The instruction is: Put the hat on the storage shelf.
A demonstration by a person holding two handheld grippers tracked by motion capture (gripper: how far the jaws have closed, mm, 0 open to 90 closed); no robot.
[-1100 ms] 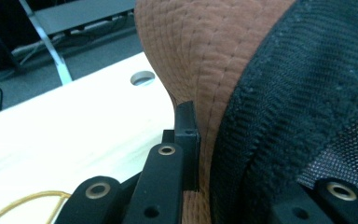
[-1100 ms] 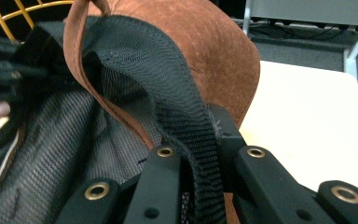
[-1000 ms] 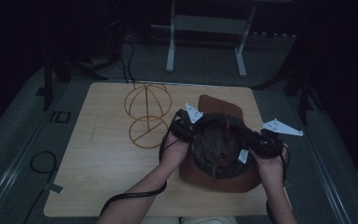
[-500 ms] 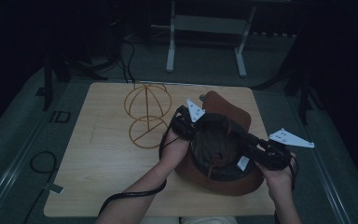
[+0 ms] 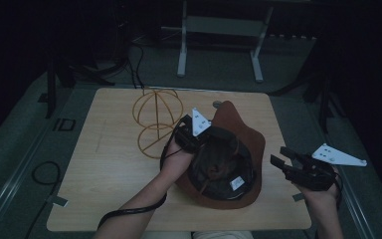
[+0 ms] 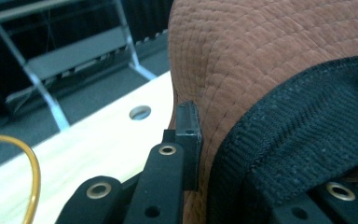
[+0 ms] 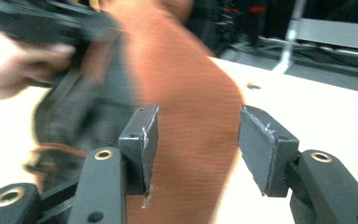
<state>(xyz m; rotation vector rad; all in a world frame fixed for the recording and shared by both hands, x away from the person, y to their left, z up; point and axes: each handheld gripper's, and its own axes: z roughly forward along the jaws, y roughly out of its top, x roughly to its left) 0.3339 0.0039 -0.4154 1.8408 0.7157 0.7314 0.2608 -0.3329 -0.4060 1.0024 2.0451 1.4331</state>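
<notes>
Released from the brim it held a moment ago, the right gripper [image 5: 289, 162] now hovers off the pale wooden table's [image 5: 109, 164] right edge in the high view, while the rust-brown quilted fabric hat [image 5: 246, 142], upside down, lies right of centre beside a gold wire stand [image 5: 155, 117]. From the left gripper view, the left gripper [image 6: 242, 154] is clamped on the hat's brim. Right gripper view: jaws apart, empty, likely repositioning.
</notes>
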